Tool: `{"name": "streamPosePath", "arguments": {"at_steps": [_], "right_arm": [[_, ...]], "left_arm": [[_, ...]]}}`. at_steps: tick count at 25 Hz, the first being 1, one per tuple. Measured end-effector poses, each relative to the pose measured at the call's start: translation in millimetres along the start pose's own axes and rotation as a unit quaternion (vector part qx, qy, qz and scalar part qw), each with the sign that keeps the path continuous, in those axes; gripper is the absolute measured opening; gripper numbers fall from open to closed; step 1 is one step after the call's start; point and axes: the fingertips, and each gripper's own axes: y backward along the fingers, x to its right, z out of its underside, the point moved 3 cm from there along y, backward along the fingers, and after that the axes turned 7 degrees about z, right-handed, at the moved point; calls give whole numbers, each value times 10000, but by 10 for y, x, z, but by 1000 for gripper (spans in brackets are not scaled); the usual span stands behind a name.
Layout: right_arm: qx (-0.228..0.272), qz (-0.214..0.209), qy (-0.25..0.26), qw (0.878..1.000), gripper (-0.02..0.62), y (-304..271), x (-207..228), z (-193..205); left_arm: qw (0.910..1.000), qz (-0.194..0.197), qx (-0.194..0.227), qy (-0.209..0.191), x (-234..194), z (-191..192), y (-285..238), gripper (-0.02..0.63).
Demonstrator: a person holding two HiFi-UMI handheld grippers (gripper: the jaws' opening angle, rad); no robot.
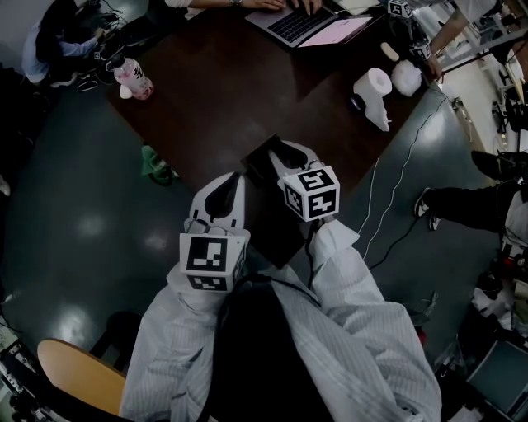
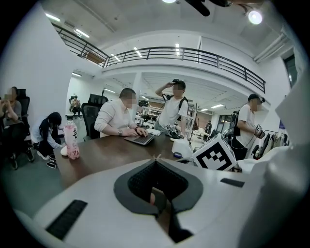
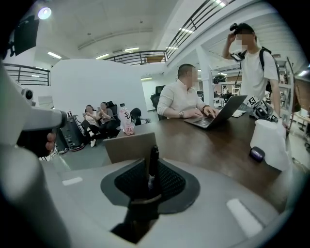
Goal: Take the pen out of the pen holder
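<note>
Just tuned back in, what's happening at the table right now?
A person holds a two-jaw gripper in each hand over the corner of a dark table. The right gripper has an upright black pen between its jaws, which are closing but not pressing on it yet. The pen stands in front of what looks like the pen holder. The left gripper hangs alongside; I can't tell whether it holds anything.

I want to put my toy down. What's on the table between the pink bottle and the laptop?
Nothing: the head view shows only bare dark table between the pink bottle and the laptop.
</note>
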Motion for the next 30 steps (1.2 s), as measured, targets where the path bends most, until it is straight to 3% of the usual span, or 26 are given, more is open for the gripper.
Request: {"name": "streamPosePath", "arguments": {"at_steps": [2,8,15,23,30], "right_arm": [[24,80,6,10000,52,-9,8,8],[251,136,-189,9994,49,87,38,-59],[966,112,-810,9920,49,574,11,-389],[1983,150,-679,9777,49,1363,-267,-867],[2576,327,-587,9639,48,1917,-460,-953]], "left_arm": [[10000,-26,-40,1,-6,-1,3,4],[10000,2,32,-35,23,-25,11,3],[9995,165,286,-12,105,-205,63,3],[9953,454,829,-222,306,-610,207,4],[9912,653,1019,-540,573,-721,336,4]]}}
